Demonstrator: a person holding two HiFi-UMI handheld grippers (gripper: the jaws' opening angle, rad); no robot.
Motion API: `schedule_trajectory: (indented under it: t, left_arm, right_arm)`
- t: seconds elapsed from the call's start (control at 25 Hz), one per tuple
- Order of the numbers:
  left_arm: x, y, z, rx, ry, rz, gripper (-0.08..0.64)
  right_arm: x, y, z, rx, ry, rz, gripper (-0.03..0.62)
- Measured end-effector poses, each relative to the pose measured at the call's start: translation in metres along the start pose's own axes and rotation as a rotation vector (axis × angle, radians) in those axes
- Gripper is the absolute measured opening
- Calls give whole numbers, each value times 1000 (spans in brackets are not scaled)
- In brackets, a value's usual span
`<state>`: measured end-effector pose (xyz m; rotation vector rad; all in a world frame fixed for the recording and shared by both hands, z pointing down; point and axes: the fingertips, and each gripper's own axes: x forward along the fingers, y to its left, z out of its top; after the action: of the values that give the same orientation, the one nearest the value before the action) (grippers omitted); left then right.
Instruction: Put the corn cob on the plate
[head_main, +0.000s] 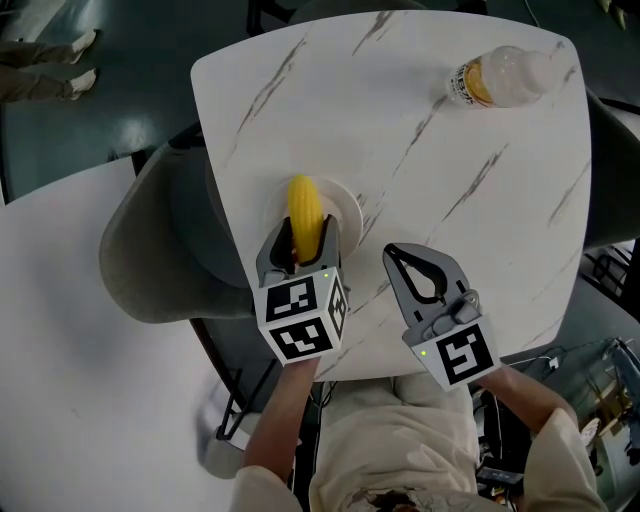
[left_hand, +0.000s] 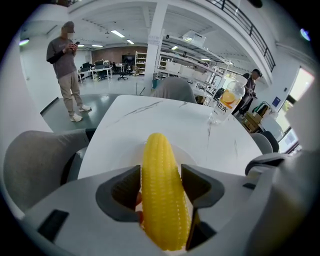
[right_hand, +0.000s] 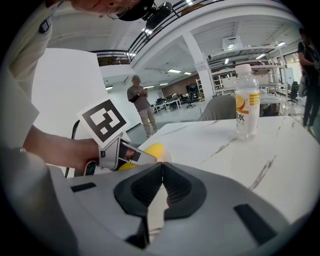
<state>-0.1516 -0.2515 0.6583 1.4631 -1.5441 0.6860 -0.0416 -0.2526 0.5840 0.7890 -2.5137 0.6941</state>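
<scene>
the left gripper (head_main: 303, 236) has its fingers (left_hand: 125, 187) clamped on the lower half of the corn cob (head_main: 304, 205), one on each side. the cob's tip points away from the person. the cob sits over the small white plate (head_main: 346, 207) near the worktop's (head_main: 400, 130) front left edge; i can't tell whether it touches the plate. the right gripper (head_main: 398, 252) is just beside it over the worktop, fingers pressed together on nothing. a drink bottle (head_main: 500, 78) stands at the far corner.
</scene>
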Motion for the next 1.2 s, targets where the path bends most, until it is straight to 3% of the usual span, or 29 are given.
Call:
schedule_trajectory:
  t: [0.24, 0.84, 1.2]
  left_arm:
    - [-7, 8, 4, -13, -49, 36, 256]
    - [-41, 3, 2, -58, -99, -22, 250]
    - [-80, 3, -5, -42, -141, 31, 12]
  right_arm:
    - [-6, 1, 1, 8, -2, -6, 6]
    - [-20, 5, 10, -38, -27, -69, 6]
    - [-35, 11, 28, -45, -56, -110, 6]
